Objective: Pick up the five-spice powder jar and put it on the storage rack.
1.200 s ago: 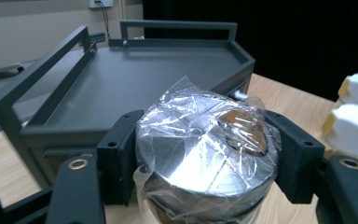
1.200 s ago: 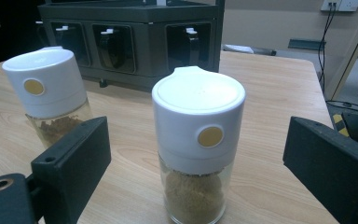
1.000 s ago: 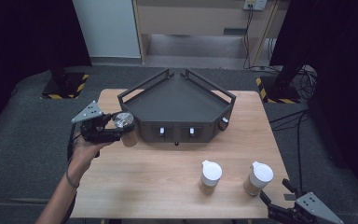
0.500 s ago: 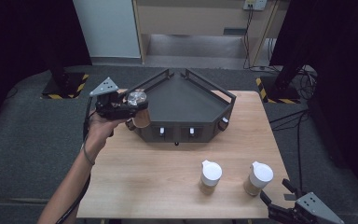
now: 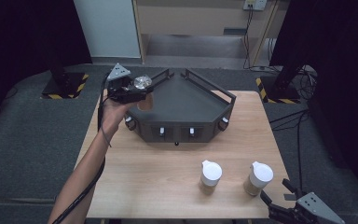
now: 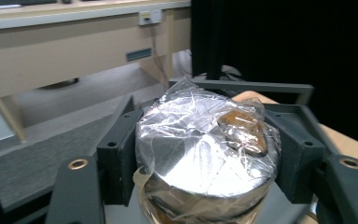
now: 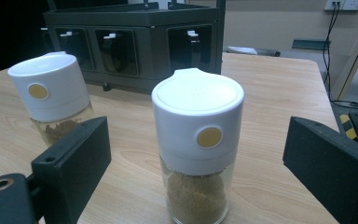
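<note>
Since the earlier frames the left gripper point(image 5: 137, 88) has carried its plastic-wrapped jar point(image 5: 141, 84) from just off the left edge of the surface point(image 5: 135, 182) up and inward, so that it is now over the left rear corner, above the left wall of the dark grey angular rack point(image 5: 186, 105); the right gripper point(image 5: 289, 212) has kept its place at the front right corner, and the two white-capped spice jars point(image 5: 211, 176) point(image 5: 258, 178) near the front edge have not shifted.

The left gripper is clenched on the wrapped jar, its black pads pressing the jar's sides in the left gripper view point(image 6: 205, 154); the jar stands roughly upright with its long axis near vertical, its crinkled film-covered top point(image 6: 200, 135) facing up and a brown patch showing under the film; it is clear of the surface, held in the air.

The right gripper is released, its jaws standing wide on either side of the nearer spice jar point(image 7: 198, 140) without touching it; that jar stands upright with its white cap up and brown powder in the glass below.
</note>
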Demonstrator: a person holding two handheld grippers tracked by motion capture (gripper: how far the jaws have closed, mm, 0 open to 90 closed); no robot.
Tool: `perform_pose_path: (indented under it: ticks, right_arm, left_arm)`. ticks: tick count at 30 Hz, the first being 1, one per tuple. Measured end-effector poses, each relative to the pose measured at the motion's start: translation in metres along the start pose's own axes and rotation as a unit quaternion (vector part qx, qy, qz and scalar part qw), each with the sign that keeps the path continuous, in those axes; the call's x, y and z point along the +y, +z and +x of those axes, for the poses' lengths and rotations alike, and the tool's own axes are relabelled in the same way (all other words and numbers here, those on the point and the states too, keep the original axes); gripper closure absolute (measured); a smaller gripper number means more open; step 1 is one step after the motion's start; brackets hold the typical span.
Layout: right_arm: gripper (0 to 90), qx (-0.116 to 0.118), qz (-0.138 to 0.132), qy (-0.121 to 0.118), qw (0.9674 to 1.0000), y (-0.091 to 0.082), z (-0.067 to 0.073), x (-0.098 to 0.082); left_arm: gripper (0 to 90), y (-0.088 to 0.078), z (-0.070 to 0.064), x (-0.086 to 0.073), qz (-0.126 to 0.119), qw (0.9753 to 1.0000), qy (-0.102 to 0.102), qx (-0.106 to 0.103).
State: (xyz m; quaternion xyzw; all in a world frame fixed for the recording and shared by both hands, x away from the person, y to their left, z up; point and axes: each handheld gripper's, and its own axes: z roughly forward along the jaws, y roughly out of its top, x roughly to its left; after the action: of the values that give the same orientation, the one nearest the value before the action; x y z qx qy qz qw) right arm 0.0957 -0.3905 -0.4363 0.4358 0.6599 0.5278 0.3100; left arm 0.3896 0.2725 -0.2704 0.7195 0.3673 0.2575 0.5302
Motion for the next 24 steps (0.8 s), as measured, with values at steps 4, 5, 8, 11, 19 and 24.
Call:
perform_pose_path:
  ticks: [4, 5, 8, 11, 19, 24]
  right_arm:
    - [7.5, 0.001, -0.001, 0.001, 1.0000, 0.000, 0.000, 0.000]
    - [7.5, 0.001, -0.001, 0.001, 1.0000, 0.000, 0.000, 0.000]
    - [7.5, 0.001, -0.001, 0.002, 1.0000, -0.001, -0.001, 0.000]
    - [7.5, 0.002, -0.002, 0.003, 1.0000, -0.001, -0.001, -0.001]
    - [7.5, 0.004, -0.002, 0.003, 1.0000, -0.001, -0.002, -0.001]
    - [7.6, 0.006, -0.003, 0.006, 1.0000, -0.001, -0.003, -0.001]
  left_arm:
    - [33.7, 0.010, -0.002, -0.005, -0.009, 0.9995, -0.013, 0.026]
    - [33.7, 0.010, -0.002, -0.005, -0.009, 0.9995, -0.013, 0.026]
    - [33.7, 0.018, -0.006, -0.009, -0.006, 0.9990, -0.009, 0.044]
    - [33.7, 0.025, -0.006, -0.015, -0.002, 0.9986, -0.010, 0.052]
    - [33.7, 0.037, -0.004, -0.028, -0.001, 0.9978, -0.022, 0.063]
    - [33.6, 0.043, -0.005, -0.034, 0.004, 0.9979, -0.024, 0.060]
